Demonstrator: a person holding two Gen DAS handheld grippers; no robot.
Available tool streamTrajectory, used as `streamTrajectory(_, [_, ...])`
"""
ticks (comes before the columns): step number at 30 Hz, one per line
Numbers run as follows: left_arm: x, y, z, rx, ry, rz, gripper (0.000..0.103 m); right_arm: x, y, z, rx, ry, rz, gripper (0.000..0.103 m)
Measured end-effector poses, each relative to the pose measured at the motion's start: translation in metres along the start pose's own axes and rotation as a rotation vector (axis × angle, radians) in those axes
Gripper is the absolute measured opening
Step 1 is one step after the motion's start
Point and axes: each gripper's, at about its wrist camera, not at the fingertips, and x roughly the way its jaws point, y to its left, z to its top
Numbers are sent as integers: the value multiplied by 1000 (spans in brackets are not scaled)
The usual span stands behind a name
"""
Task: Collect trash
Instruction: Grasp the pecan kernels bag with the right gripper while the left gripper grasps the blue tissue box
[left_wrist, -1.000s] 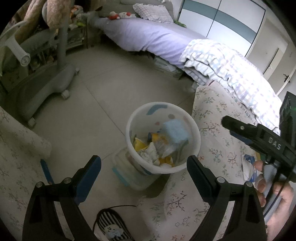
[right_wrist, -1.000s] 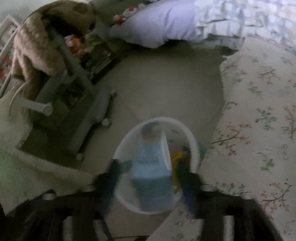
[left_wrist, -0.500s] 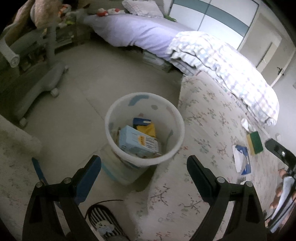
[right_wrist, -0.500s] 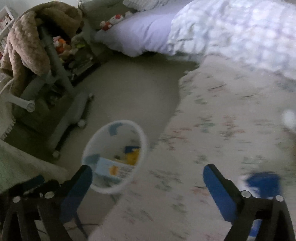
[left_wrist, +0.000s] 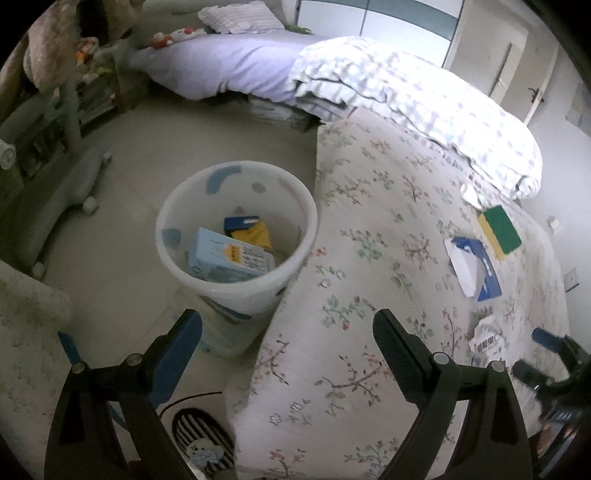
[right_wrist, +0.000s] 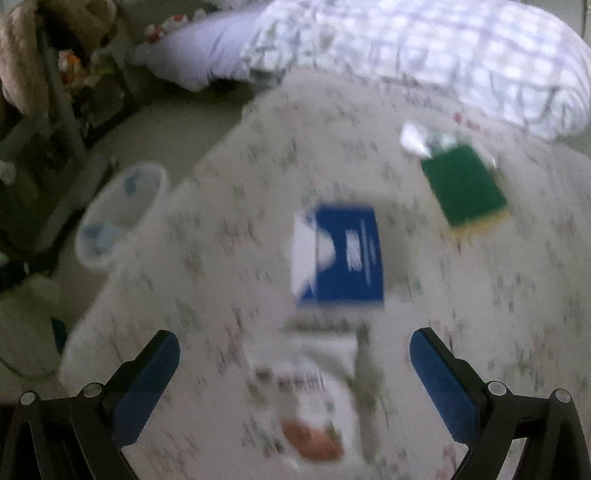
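Observation:
A white bin (left_wrist: 236, 236) stands on the floor beside the floral-covered surface (left_wrist: 369, 258); a light-blue carton (left_wrist: 225, 258) and blue-yellow wrappers lie inside it. My left gripper (left_wrist: 288, 328) hangs open and empty just in front of the bin. On the cover lie a blue-and-white packet (right_wrist: 340, 254), a green-and-yellow sponge (right_wrist: 463, 188), a clear wrapper (right_wrist: 417, 138) and a white printed wrapper (right_wrist: 310, 398). My right gripper (right_wrist: 295, 350) is open and empty above the white wrapper, with the bin (right_wrist: 118, 214) far to its left. The right wrist view is blurred.
A bed with a lilac sheet (left_wrist: 229, 70) and a checked quilt (left_wrist: 424, 103) lies behind. A grey wheeled stand (left_wrist: 55, 177) is left of the bin. A striped round object (left_wrist: 199, 432) with a cable sits on the floor near me.
The right gripper opened, dropped the light-blue carton into the bin, then swung right over the floral cover. The left gripper drifted right, so the bin slid left in its view.

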Motion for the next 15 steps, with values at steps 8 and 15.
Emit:
streamTrajectory(8, [13, -12, -12, 37, 35, 1, 95, 20, -1, -43, -19, 20, -33, 103])
streamTrajectory(15, [17, -21, -15, 58, 44, 2, 95, 35, 9, -54, -92, 35, -72, 102])
